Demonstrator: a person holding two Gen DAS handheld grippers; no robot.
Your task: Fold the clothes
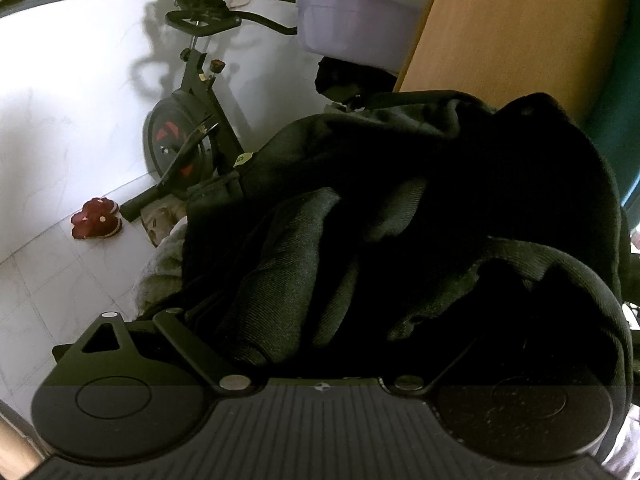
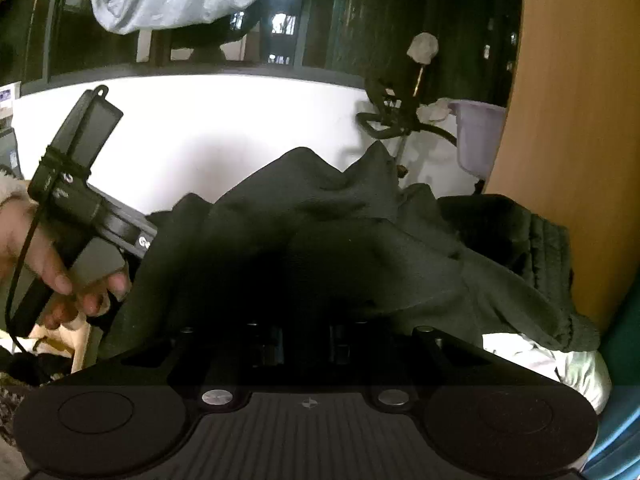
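A dark, black-green garment (image 1: 400, 220) hangs bunched between both grippers and fills most of each view. In the left wrist view it drapes over my left gripper (image 1: 320, 320) and buries the fingertips. The right wrist view shows the same garment (image 2: 340, 232) rising in peaks in front of my right gripper (image 2: 308, 340), whose fingers sit in deep shadow under the cloth. A person's hand (image 2: 48, 264) holds the left gripper (image 2: 146, 240) at the left, its front end pushed into the garment's edge. Both grippers appear shut on the cloth.
An exercise bike (image 1: 188, 128) stands by the white wall, red slippers (image 1: 96, 220) on the tiled floor beside it. A purple basin (image 1: 352, 20) sits next to a wooden panel (image 1: 520, 32). Grey fuzzy cloth (image 1: 160, 272) and pale fabric (image 2: 560, 364) lie below.
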